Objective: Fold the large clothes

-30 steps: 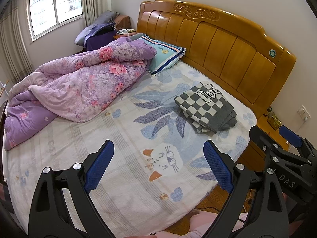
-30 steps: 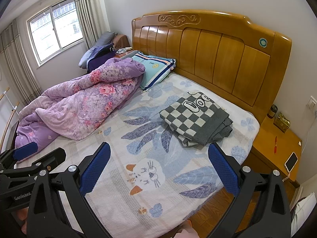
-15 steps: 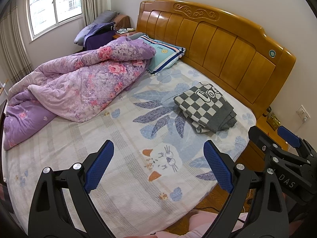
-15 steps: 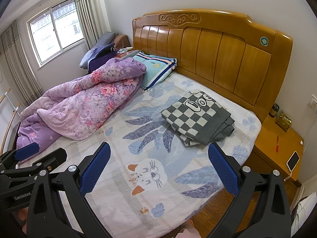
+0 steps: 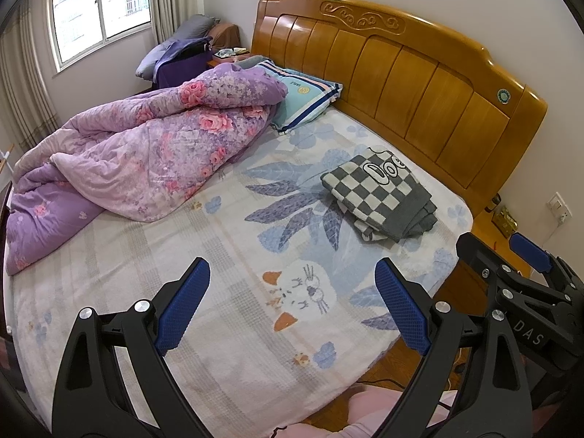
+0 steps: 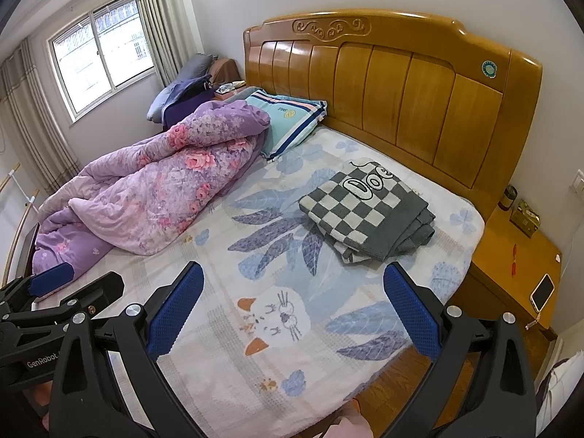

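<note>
A grey and cream checkered garment (image 5: 379, 197) lies folded in a neat stack on the bed's right side near the headboard; it also shows in the right wrist view (image 6: 367, 210). My left gripper (image 5: 292, 308) is open and empty, held above the near edge of the bed. My right gripper (image 6: 297, 308) is open and empty too, beside it and well short of the garment. In the left wrist view the right gripper (image 5: 525, 255) shows at the right edge. In the right wrist view the left gripper (image 6: 54, 281) shows at the left edge.
A crumpled purple floral quilt (image 5: 138, 160) covers the bed's left half. A striped pillow (image 5: 306, 98) lies by the wooden headboard (image 5: 419, 76). A nightstand (image 6: 518, 255) with a phone (image 6: 544, 292) stands to the right. The patterned sheet (image 5: 233, 255) lies under both grippers.
Both grippers have drifted slightly, so the bed sits a little differently in each view. The folded garment has not moved, and both grippers stay open.
</note>
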Motion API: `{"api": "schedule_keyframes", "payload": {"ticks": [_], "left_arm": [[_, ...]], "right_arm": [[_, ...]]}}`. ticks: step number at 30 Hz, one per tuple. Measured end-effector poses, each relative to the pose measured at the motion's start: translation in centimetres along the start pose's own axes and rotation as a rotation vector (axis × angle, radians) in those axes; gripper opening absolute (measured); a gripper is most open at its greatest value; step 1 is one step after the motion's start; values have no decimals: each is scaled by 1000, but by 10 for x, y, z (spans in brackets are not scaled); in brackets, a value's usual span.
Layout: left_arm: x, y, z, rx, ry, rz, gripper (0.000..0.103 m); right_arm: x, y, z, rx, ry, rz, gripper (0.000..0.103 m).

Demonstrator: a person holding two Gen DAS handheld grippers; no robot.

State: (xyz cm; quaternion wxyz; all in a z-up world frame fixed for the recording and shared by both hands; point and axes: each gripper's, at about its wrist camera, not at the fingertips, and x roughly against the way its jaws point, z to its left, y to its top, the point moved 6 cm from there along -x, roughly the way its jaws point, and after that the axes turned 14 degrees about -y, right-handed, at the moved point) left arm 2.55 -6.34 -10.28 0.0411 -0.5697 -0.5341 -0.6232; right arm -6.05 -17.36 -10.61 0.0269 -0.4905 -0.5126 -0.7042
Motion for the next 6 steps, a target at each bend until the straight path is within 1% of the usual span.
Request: {"api": "schedule_keyframes", "payload": {"ticks": [6], "left_arm": [[-1,-1,0,6,-2,2,92]], "right_arm": [[0,-1,1,-1,0,4,95]]}}
